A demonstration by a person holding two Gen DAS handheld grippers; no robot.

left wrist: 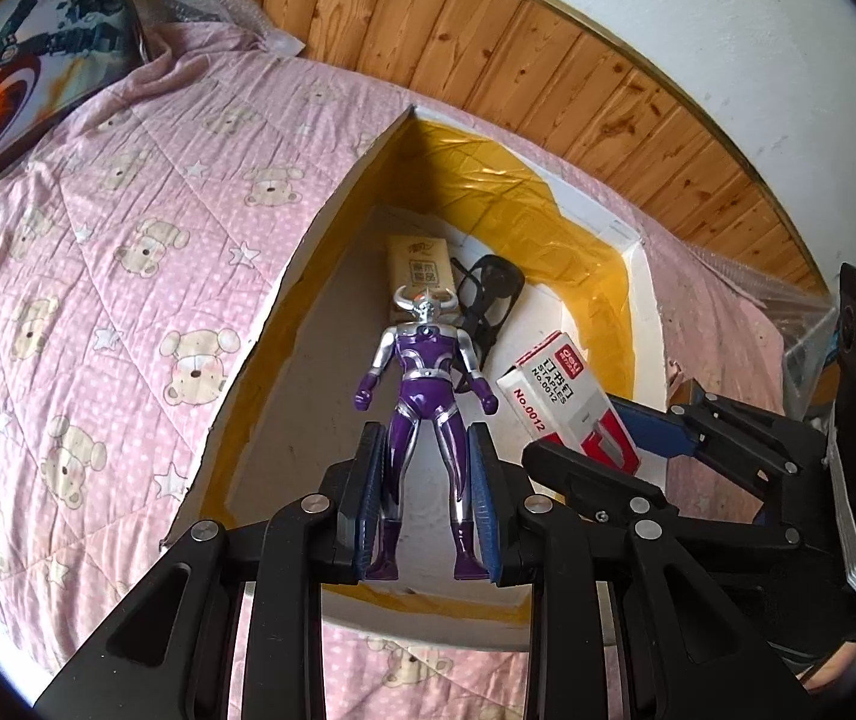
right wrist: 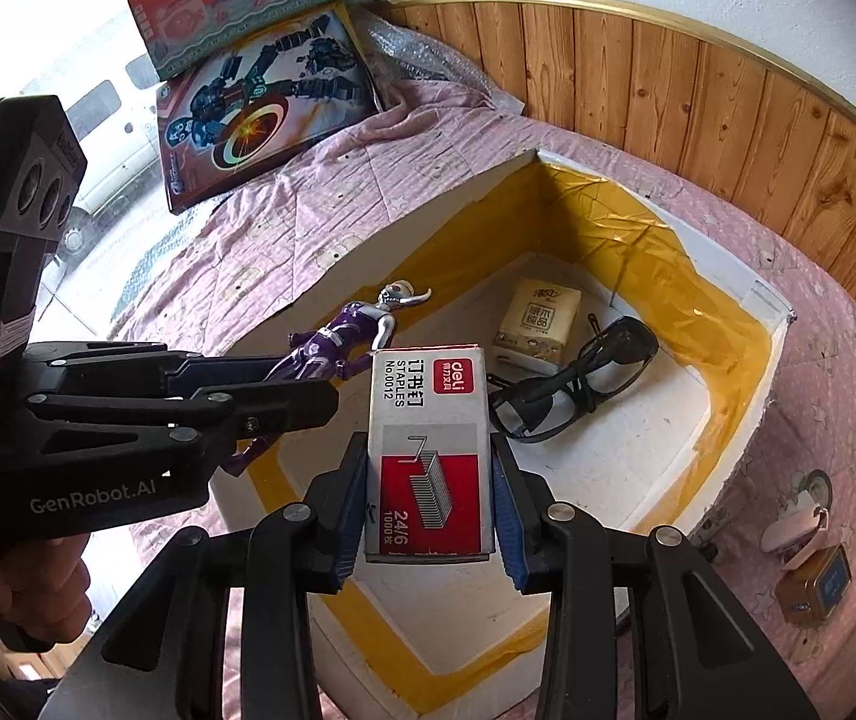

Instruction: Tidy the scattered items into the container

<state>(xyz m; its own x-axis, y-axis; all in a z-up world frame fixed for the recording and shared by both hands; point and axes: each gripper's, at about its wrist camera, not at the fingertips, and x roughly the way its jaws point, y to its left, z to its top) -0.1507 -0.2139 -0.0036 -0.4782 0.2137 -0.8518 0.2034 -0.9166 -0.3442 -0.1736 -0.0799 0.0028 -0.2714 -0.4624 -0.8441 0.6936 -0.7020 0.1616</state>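
A white foam box (left wrist: 643, 312) lined with yellow tape (right wrist: 727, 324) sits on the pink bear-print quilt. Inside lie a tissue pack (left wrist: 419, 267) (right wrist: 541, 315) and black glasses (left wrist: 490, 294) (right wrist: 571, 384). My left gripper (left wrist: 428, 468) is shut on a purple and silver toy figure (left wrist: 425, 384) by its legs, held above the box; it also shows in the right wrist view (right wrist: 347, 333). My right gripper (right wrist: 430, 498) is shut on a red and white staples box (right wrist: 428, 450), held over the box; the staples box also shows in the left wrist view (left wrist: 565, 402).
Toy boxes (right wrist: 260, 114) lean at the head of the bed (left wrist: 26, 72). A small tin (right wrist: 814, 585) and a white tape dispenser (right wrist: 796, 519) lie on the quilt right of the foam box. A wood-panelled wall (right wrist: 727, 96) runs behind.
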